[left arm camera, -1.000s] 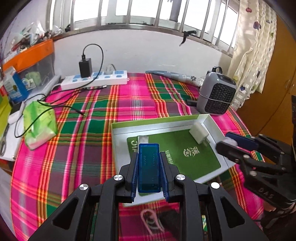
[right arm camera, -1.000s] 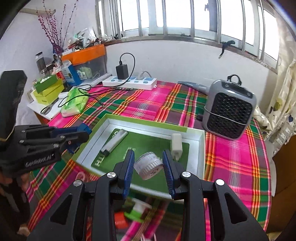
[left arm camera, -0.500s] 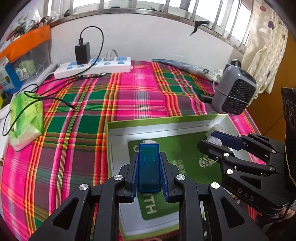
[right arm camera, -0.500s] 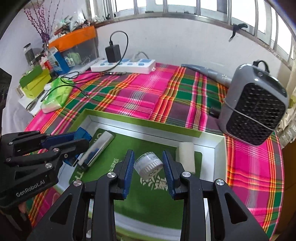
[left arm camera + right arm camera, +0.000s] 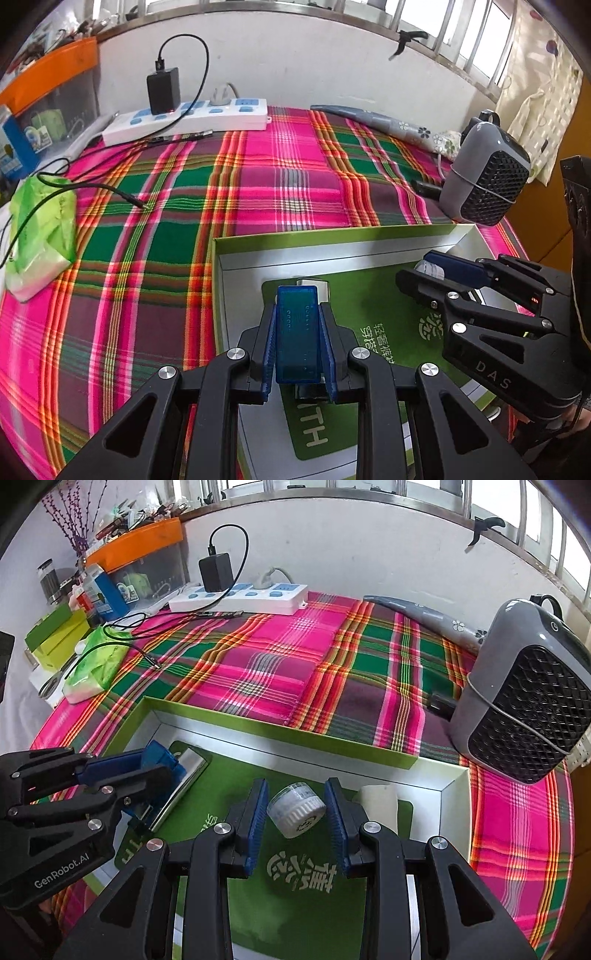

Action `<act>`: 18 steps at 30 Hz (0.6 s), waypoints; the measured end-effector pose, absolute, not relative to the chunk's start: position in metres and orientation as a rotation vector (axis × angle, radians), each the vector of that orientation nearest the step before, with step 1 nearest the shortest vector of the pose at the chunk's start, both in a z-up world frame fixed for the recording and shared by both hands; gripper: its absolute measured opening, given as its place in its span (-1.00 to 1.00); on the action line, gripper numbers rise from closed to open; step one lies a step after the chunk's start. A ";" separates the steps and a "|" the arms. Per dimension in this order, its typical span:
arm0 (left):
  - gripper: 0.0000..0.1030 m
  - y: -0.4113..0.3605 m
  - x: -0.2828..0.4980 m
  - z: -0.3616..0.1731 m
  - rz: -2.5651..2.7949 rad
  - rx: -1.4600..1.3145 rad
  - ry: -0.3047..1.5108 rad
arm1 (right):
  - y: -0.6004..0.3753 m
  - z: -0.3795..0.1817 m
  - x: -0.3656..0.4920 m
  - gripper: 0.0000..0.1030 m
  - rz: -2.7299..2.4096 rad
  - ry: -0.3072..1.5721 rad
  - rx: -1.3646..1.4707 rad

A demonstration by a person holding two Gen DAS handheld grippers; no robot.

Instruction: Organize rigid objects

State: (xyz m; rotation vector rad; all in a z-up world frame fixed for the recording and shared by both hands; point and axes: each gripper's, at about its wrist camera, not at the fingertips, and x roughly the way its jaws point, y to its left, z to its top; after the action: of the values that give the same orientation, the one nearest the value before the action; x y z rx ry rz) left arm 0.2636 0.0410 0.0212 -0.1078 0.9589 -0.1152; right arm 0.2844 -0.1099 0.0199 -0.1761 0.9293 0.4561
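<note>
My left gripper [image 5: 297,321] is shut on a translucent blue rectangular case [image 5: 297,334], held over the left part of a shallow green-rimmed tray [image 5: 332,236] with a green mat. A silver flat bar [image 5: 186,775] lies in the tray under it. My right gripper [image 5: 297,806] is open; a small white round jar [image 5: 296,809] sits between its pads with gaps on both sides, over the mat. A white block [image 5: 378,801] lies in the tray's right corner. Each gripper shows in the other's view, the left [image 5: 147,764] and the right [image 5: 424,273].
The tray [image 5: 280,734] rests on a pink and green plaid cloth [image 5: 258,184]. A grey fan heater [image 5: 524,705] stands to the right. A white power strip [image 5: 188,118] with a black charger, a cable and a green tissue pack [image 5: 40,236] are at the back left.
Both grippers moved forward and down over the tray. The right gripper's fingers have spread apart, so the white jar now has gaps on both sides. The left still clamps the blue case.
</note>
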 end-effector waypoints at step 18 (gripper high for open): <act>-0.59 0.040 0.266 0.019 -0.116 -0.112 0.966 | -0.106 0.016 0.288 -0.36 0.458 0.932 -0.175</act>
State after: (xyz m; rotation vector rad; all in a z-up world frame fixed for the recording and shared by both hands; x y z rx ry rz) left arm 0.2664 0.0402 0.0188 -0.1118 0.9657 -0.1164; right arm 0.2879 -0.1064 0.0157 -0.1754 0.9319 0.4578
